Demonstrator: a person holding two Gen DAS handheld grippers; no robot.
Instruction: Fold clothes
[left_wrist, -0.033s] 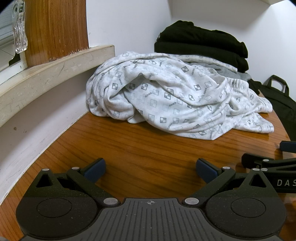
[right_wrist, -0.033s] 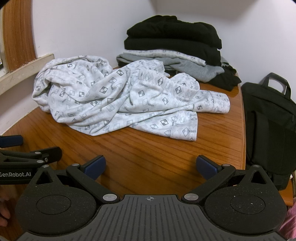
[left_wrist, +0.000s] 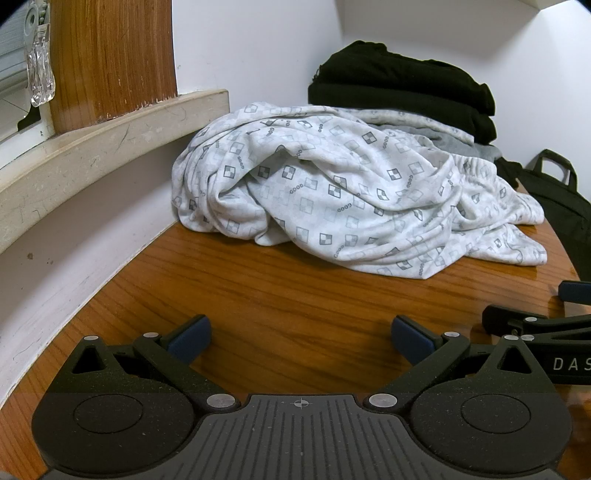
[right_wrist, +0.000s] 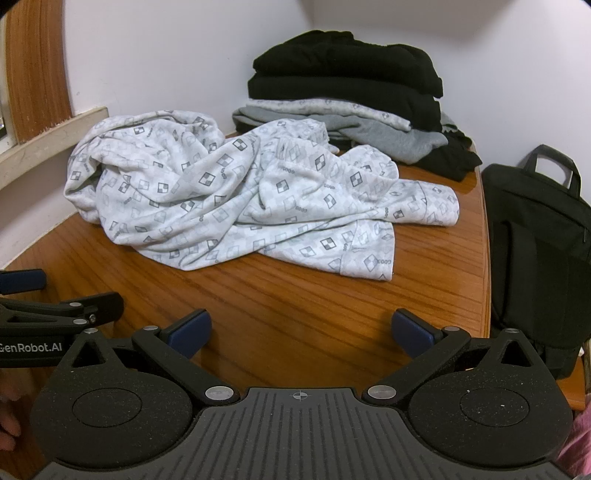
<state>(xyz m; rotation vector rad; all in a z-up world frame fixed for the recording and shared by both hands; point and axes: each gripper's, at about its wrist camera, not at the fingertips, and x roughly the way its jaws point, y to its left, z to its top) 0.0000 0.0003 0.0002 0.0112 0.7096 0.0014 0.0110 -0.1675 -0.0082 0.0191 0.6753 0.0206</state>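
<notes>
Jaws of left gripper (left_wrist: 301, 334) and right gripper (right_wrist: 301, 330) spread to their widest, nothing between the blue pads, both poised side by side above bare wood of the counter (right_wrist: 295, 295). Step in hand, as judged: the approach, ahead of any first grasp. Next move calls for reaching forward to the near edge of the heap and picking out a hem or cuff on each side, so as to spread the cloth flat. Crumpled garment (right_wrist: 236, 195) ahead, well apart from both grippers: white with a grey checked-square print, bunched in soft ridges, one flat end trailing right, an elastic band showing at the back. Folded pile (right_wrist: 347, 96) of black and grey clothes behind it in the corner. Black bag (right_wrist: 535, 243) off the counter's right edge.
</notes>
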